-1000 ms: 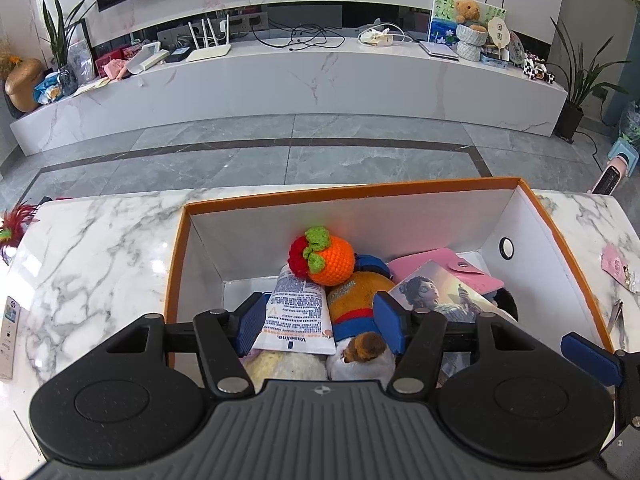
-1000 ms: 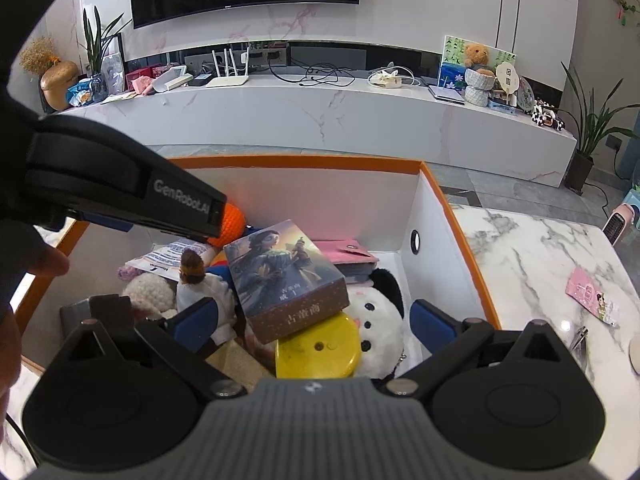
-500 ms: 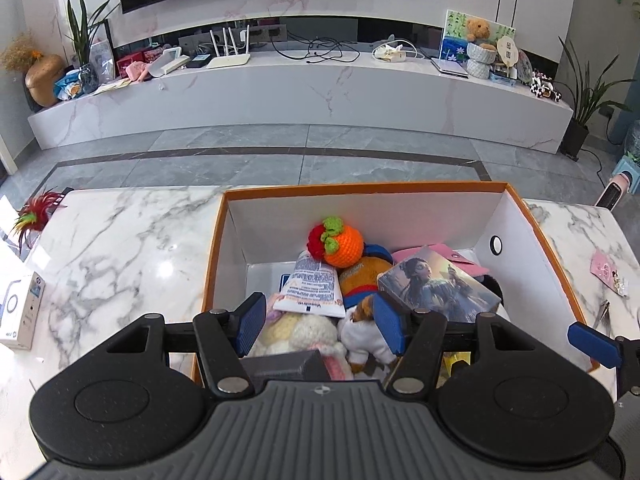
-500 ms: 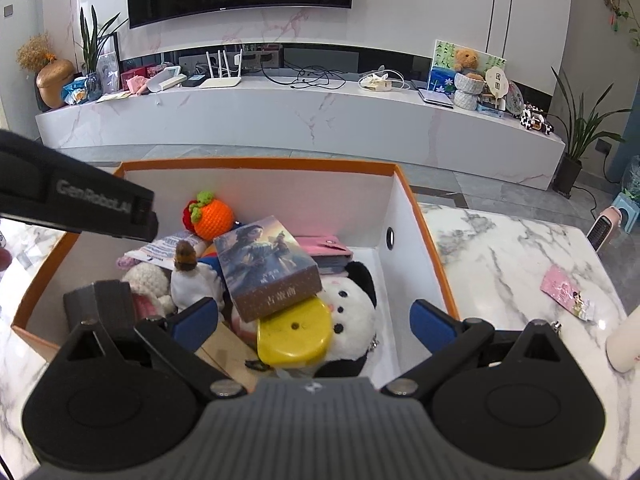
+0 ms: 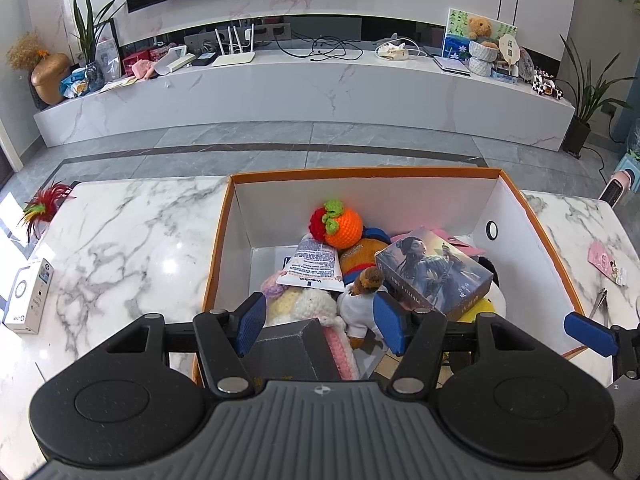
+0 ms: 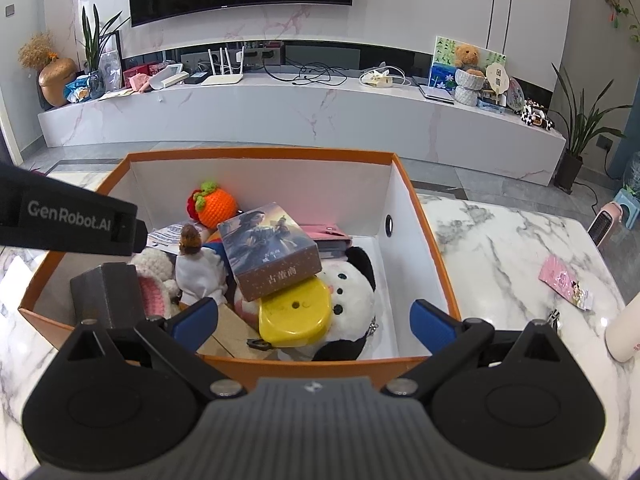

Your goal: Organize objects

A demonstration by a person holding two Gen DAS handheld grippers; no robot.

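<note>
An orange box with white inner walls (image 5: pixel 516 236) (image 6: pixel 404 224) stands on the marble table, full of things. Inside lie a crocheted orange fruit (image 5: pixel 344 226) (image 6: pixel 216 206), a picture-printed carton (image 5: pixel 436 274) (image 6: pixel 272 254), a white printed packet (image 5: pixel 316 266), a small brown-haired doll (image 5: pixel 362 300) (image 6: pixel 196 264), a panda plush (image 6: pixel 352 284), a yellow round case (image 6: pixel 294 314) and a dark grey block (image 5: pixel 288 352) (image 6: pixel 106 292). My left gripper (image 5: pixel 320 326) hangs open over the box's near left part, holding nothing. My right gripper (image 6: pixel 315 324) stands wide open above the near rim, empty.
A small white carton (image 5: pixel 28 296) and a red feathery toy (image 5: pixel 44 208) lie on the table to the left of the box. To the right are a pink card (image 6: pixel 564 282), a metal clipper (image 5: pixel 600 300) and a white bottle (image 6: pixel 624 332). A long marble TV bench runs behind.
Both grippers have drawn back and up from inside the box, so more of its rim and the table shows. The things in the box lie as before. Jaws unchanged.
</note>
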